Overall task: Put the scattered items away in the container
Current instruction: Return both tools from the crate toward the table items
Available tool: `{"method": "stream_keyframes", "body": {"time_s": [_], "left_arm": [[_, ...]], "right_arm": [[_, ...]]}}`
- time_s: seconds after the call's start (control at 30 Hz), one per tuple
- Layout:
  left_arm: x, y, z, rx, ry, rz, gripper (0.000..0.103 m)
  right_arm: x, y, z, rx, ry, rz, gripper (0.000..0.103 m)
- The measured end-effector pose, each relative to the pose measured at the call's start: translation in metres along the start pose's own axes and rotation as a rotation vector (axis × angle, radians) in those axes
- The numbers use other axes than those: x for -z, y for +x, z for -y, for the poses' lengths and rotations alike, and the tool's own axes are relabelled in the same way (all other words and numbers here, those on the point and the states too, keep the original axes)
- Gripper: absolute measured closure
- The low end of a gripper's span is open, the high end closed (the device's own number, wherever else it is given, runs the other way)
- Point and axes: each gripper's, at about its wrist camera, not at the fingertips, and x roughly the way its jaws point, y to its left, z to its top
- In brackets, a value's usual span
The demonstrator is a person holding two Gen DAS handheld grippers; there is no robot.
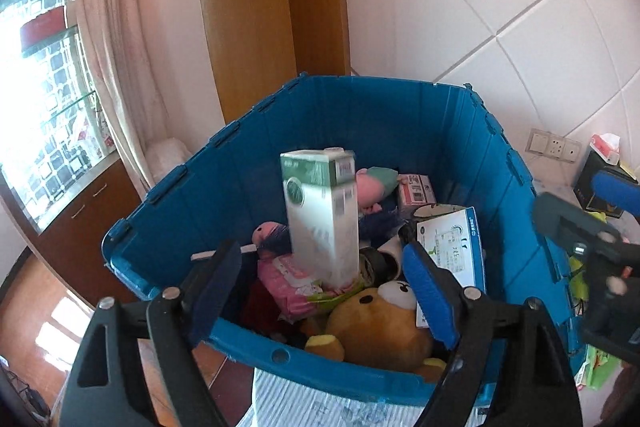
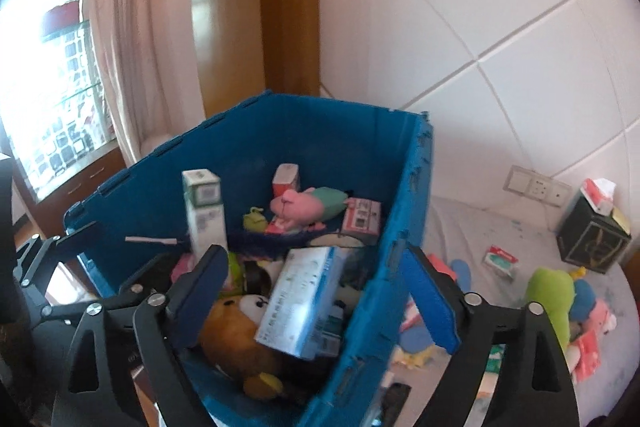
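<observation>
A blue plastic crate (image 1: 360,99) stands in front of both grippers, filled with items. In it a white and green carton (image 1: 324,211) stands upright and blurred, ahead of my left gripper (image 1: 322,291), whose jaws are open and touch nothing. A brown bear plush (image 1: 380,327) and a pink pig plush (image 1: 372,187) lie in the crate too. My right gripper (image 2: 316,299) is open over the crate's near right corner. A white and blue box (image 2: 304,303) lies tilted on the bear (image 2: 236,331) between its fingers, which do not press on it.
On the pale surface right of the crate lie a green plush (image 2: 548,291), a small tissue pack (image 2: 500,261), pink items and a black tissue box (image 2: 592,239). A tiled wall with sockets (image 2: 536,185) is behind, and a curtain and window at left.
</observation>
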Motion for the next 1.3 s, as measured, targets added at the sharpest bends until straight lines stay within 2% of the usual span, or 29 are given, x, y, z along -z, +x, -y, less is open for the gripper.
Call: {"method": "stream_keyframes", "body": {"time_s": [0.03, 0.23, 0.5, 0.63, 0.77, 0.9, 1.0, 1.2, 1.3], "left_arm": [[0.001, -0.003, 0.002, 0.002, -0.003, 0.004, 0.020], [0.004, -0.028, 0.032, 0.041, 0.005, 0.035, 0.020], [0.009, -0.065, 0.111, 0.164, 0.068, 0.083, 0.020], [0.011, -0.084, 0.155, 0.227, 0.104, 0.104, 0.020], [0.021, -0.096, 0.195, 0.291, 0.133, 0.087, 0.020], [0.042, -0.096, 0.234, 0.357, 0.175, 0.051, 0.020], [0.065, -0.083, 0.263, 0.394, 0.222, -0.012, 0.020], [0.119, -0.023, 0.292, 0.375, 0.277, -0.188, 0.020], [0.145, 0.010, 0.295, 0.341, 0.294, -0.271, 0.020]], "right_arm": [[0.003, -0.007, 0.005, 0.012, 0.001, 0.013, 0.000], [0.020, -0.044, 0.041, 0.082, 0.044, 0.065, 0.000], [0.049, -0.088, 0.110, 0.152, 0.110, 0.081, 0.000], [0.070, -0.113, 0.156, 0.213, 0.153, 0.086, 0.000], [0.092, -0.131, 0.199, 0.290, 0.191, 0.077, 0.000], [0.126, -0.133, 0.244, 0.332, 0.245, 0.003, 0.000], [0.157, -0.123, 0.270, 0.338, 0.296, -0.074, 0.000], [0.219, -0.075, 0.297, 0.319, 0.369, -0.270, 0.000], [0.241, -0.053, 0.300, 0.303, 0.396, -0.326, 0.000]]}}
